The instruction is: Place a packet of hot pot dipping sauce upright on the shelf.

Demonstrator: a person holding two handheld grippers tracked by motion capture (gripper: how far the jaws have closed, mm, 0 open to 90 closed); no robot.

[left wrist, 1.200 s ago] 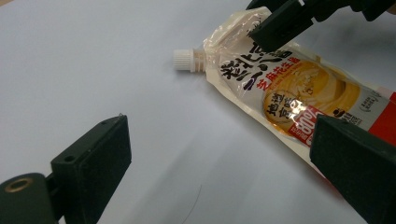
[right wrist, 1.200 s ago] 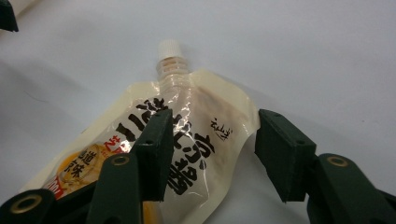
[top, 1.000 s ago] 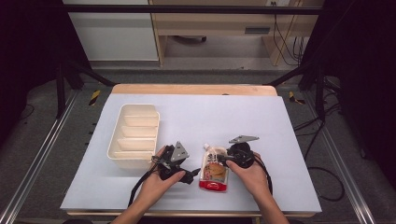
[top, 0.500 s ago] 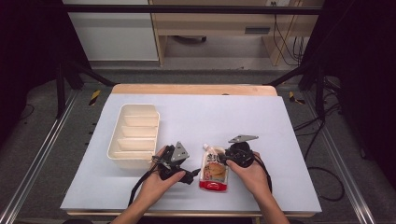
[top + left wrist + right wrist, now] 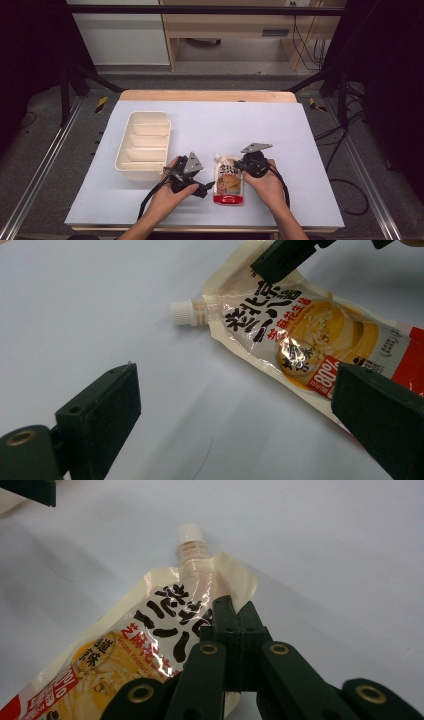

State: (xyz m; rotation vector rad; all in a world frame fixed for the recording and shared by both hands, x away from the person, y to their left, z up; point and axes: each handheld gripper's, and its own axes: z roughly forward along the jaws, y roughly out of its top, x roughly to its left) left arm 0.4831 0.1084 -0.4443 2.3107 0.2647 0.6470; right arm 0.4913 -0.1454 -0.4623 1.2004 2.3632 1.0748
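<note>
Cream-and-red plastic sauce pouch with a white screw cap point(image 5: 229, 181) lies flat on the pale blue desk point(image 5: 280, 130), near its front edge, between the person's two hands, its spout pointing away from the person. The right gripper point(image 5: 248, 165) sits at the pouch's upper right corner; in the right gripper view its jaws have just been closing and now stand pressed together on the cream edge of the pouch point(image 5: 150, 645), just beside the spout, with the film pinched between them as far as that close view lets one judge. The left gripper point(image 5: 186, 172) rests just beside the pouch's left side, held in the left hand point(image 5: 167, 196). In the left gripper view its jaws stand wide apart with nothing gripped: bare desk lies between them, and the pouch point(image 5: 310, 335) stretches across beyond, its red lower end passing behind the jaw at that view's right. A cream plastic tray with several compartments point(image 5: 142, 144) stands on the desk to the left of the left gripper, near it but apart from the pouch.
</note>
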